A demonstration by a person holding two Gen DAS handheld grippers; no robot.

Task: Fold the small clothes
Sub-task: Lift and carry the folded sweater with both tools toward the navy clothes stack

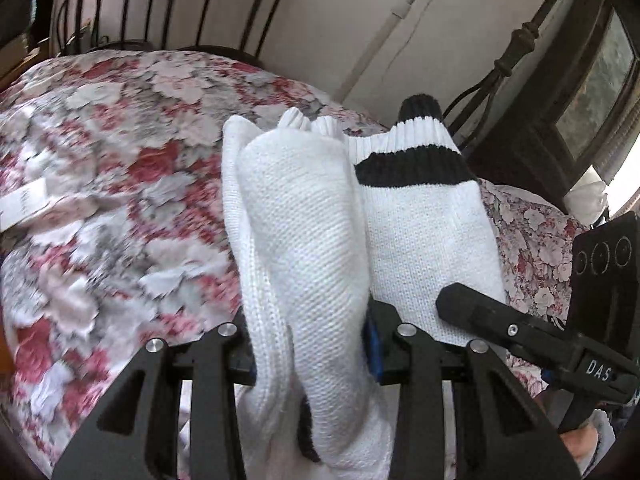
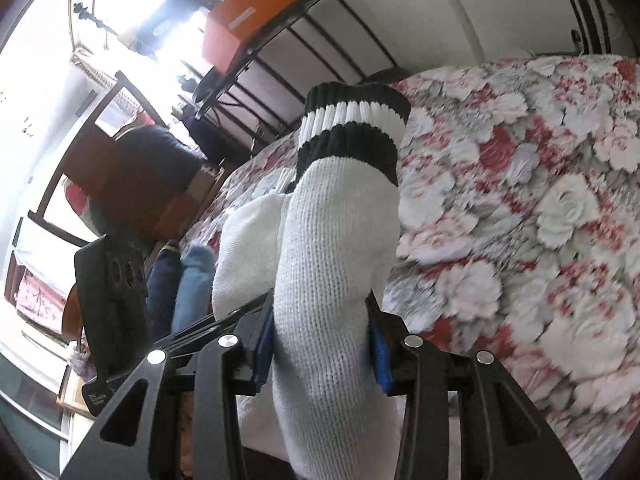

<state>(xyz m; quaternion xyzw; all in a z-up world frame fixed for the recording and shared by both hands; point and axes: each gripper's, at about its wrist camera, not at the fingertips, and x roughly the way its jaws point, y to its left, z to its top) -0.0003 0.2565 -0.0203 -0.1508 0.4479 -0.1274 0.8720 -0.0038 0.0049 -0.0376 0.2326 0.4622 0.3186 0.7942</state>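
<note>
Knitwear is hanging in the air above the bed: a small white garment (image 1: 304, 240) with black bands at its ribbed edge, bunched into thick folds and raised clear of the floral bedspread (image 1: 100, 168). In the left wrist view, one rounded white fold is running up between the fingers of the left gripper (image 1: 310, 344), whose blue pads are pressing against it on both sides, so this gripper is clamping the cloth. Just beside that fold, a flatter panel with a black and white striped cuff (image 1: 412, 152) is lying toward the right gripper (image 1: 452, 300), whose black finger is showing at the lower right of the same view.

In the right wrist view, the striped cuff (image 2: 352, 128) is standing at the top of a thick white roll of the garment (image 2: 332, 264), and the right gripper (image 2: 320, 344) is squeezing that roll between its blue pads, likewise clamped on the cloth. The left gripper's body (image 2: 112, 292) is showing dark at the left of this view, near the white fold.

Beyond the garment, the bedspread is spreading blurred beneath both grippers. A black metal bed frame (image 1: 180, 8) is rising at the far end against a pale wall (image 1: 340, 32), and an orange box (image 2: 244, 20) is sitting on a dark shelf near a bright window (image 2: 132, 8).
</note>
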